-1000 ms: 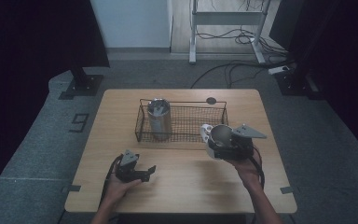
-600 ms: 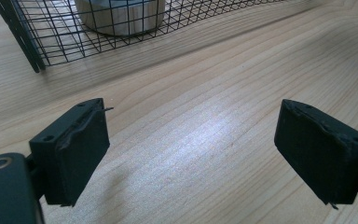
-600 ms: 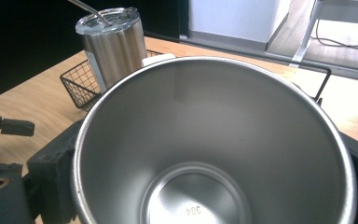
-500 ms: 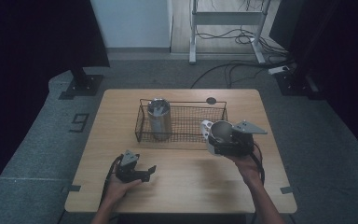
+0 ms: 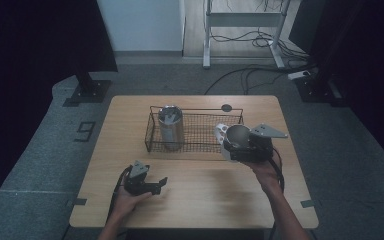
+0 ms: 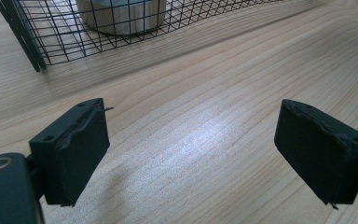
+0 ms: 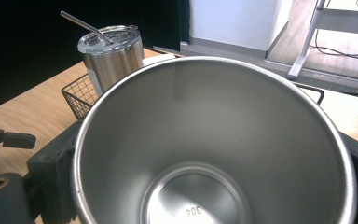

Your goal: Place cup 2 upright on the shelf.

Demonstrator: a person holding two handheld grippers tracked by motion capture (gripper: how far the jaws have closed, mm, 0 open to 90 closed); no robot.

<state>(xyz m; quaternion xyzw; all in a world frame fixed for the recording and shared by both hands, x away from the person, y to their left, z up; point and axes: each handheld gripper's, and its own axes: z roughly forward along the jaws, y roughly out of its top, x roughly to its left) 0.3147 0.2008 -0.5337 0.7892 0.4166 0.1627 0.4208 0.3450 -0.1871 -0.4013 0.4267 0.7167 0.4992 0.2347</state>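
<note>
A steel cup is held at the basket's right end while the other gripper rests near the table's front.

Nearest, the left gripper (image 5: 161, 183) is kept low on the table (image 5: 205, 200), its jaws parted with bare wood between them (nothing is gripped). Farther on, the right gripper (image 5: 240, 150) is clamped on the cup (image 7: 214, 149), whose open mouth faces the gripper's camera, above the wire basket (image 5: 200, 145). Beyond, a lidded tumbler (image 5: 170, 127) with a straw is seen upright in the basket's left end.
</note>
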